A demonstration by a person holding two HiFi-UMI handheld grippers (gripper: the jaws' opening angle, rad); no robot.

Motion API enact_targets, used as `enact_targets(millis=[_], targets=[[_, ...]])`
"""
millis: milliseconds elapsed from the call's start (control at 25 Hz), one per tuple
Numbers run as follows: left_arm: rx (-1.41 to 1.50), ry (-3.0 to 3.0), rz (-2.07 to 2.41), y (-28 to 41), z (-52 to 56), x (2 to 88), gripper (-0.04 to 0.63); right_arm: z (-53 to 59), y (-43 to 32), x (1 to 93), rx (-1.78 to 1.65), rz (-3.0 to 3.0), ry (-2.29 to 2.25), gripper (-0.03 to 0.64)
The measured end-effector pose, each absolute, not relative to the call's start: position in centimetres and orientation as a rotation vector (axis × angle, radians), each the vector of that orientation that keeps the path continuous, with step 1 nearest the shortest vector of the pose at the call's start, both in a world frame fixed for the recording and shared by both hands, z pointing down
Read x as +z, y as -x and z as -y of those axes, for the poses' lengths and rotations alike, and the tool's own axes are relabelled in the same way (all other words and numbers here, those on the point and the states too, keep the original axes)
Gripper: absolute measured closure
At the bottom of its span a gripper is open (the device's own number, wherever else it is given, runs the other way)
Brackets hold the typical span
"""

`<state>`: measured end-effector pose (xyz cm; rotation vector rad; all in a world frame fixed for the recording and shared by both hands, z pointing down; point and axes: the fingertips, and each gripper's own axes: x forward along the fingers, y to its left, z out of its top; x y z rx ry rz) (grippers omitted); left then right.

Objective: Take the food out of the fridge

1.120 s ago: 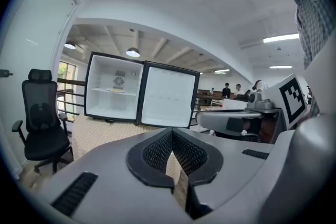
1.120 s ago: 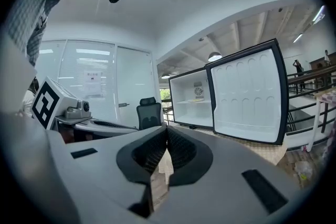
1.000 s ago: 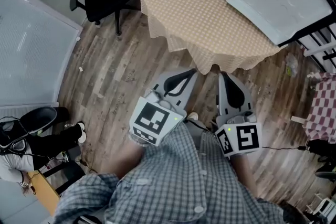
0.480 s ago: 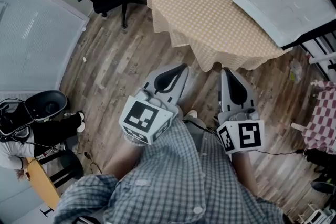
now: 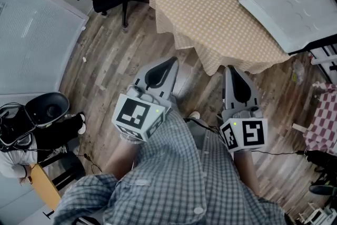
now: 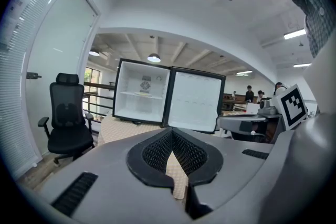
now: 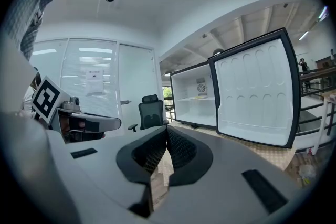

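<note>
Light was even and fairly bright, from round ceiling lamps and a strip light, with daylight through a far window. The head view looked cool and washed out, with faint shadows on the wooden floor. Both gripper views bent strongly toward dark, vignetted corners. The open fridge interior glared white, and the nearest foreground was soft.

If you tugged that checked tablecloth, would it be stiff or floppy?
Probably floppy: the tablecloth hangs down at its edge in soft, wavy folds. It would likely slide or bunch when tugged, and since the open fridge stands on it, pulling might drag the fridge too.
</note>
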<state>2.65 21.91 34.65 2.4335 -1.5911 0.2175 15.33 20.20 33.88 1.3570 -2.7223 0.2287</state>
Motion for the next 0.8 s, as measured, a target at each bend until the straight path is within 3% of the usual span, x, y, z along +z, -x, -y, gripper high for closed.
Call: enact_targets(millis=[800], targets=[[0.287,-2.502,1.512,13.6,-10.9,34.5,0.589,-11.2,-0.6,34.8,0.282,2.62,-1.504,0.607]])
